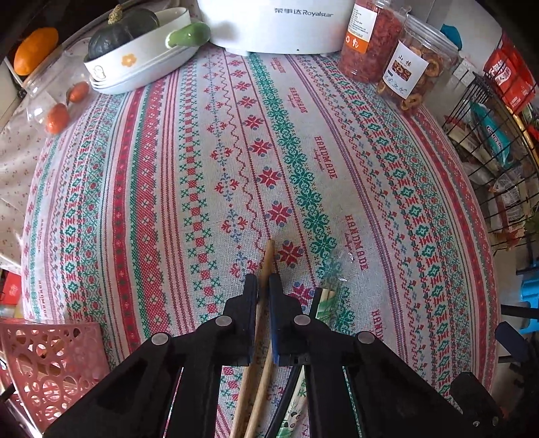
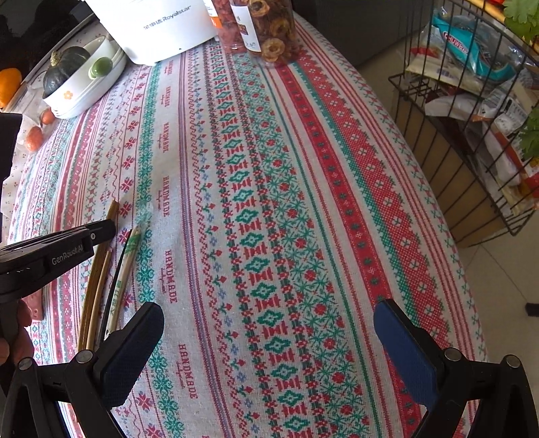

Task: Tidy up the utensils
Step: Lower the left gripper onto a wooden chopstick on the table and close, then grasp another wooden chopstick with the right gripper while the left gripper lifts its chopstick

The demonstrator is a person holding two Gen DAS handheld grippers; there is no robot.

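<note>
My left gripper (image 1: 263, 281) is shut on a pair of wooden chopsticks (image 1: 266, 266) that lie along the patterned tablecloth, tips pointing away from me. The right wrist view shows the same gripper (image 2: 109, 227) closed over these chopsticks (image 2: 97, 279). A second pair of chopsticks in a clear printed wrapper (image 1: 325, 301) lies just right of them on the cloth; it also shows in the right wrist view (image 2: 126, 259). A pink perforated basket (image 1: 47, 367) stands at the near left. My right gripper (image 2: 269, 340) is open and empty above the cloth, right of the chopsticks.
At the far edge stand a white Royalstar appliance (image 1: 279, 23), two jars of dried fruit (image 1: 414, 67), and stacked white dishes with a dark squash (image 1: 134, 57). A clear box of small tomatoes (image 1: 57, 101) is far left. A black wire rack of packets (image 2: 471, 118) stands beyond the table's right edge.
</note>
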